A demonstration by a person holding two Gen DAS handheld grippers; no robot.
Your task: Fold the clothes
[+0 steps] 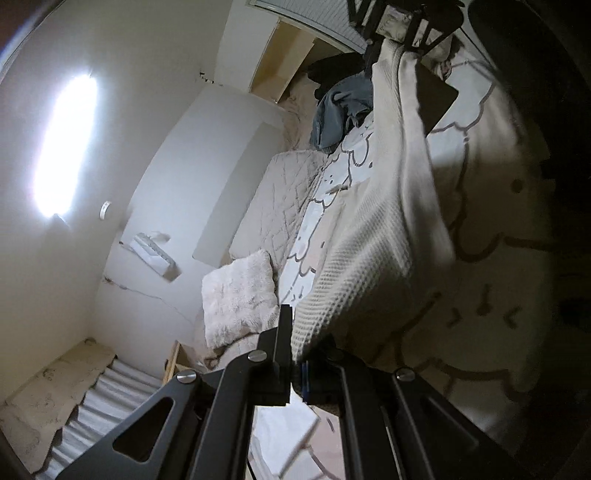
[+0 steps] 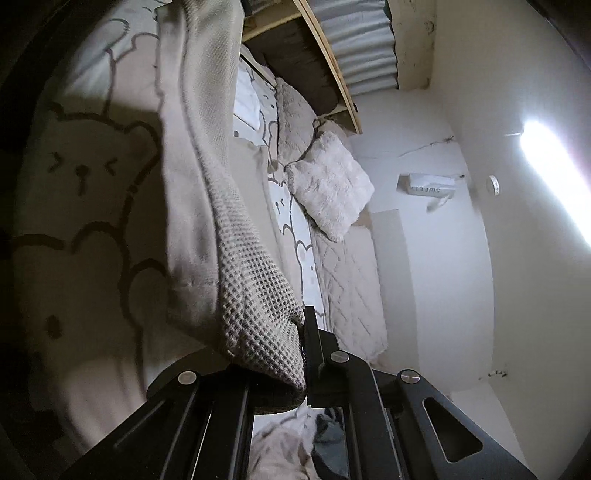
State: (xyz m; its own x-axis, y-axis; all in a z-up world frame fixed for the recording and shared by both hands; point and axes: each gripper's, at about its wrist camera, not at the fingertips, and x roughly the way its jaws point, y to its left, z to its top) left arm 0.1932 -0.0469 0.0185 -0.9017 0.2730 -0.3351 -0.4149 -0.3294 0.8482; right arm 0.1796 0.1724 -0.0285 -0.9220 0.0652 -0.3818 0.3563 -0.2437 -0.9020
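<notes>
Waffle-knit cream garment (image 1: pixel 373 236) hangs stretched between clenched jaws of left gripper (image 1: pixel 297 363) and right gripper (image 2: pixel 301 354).

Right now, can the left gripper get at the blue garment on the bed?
Probably not: the left gripper is shut on the cream knit, stretched to the right gripper. The blue garment lies exposed but beyond.

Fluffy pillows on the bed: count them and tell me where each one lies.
1. The fluffy pillow lies on the quilted blanket along the wall side of the bed, near the wooden headboard shelf. Others may be hidden behind the held-up garment.
</notes>
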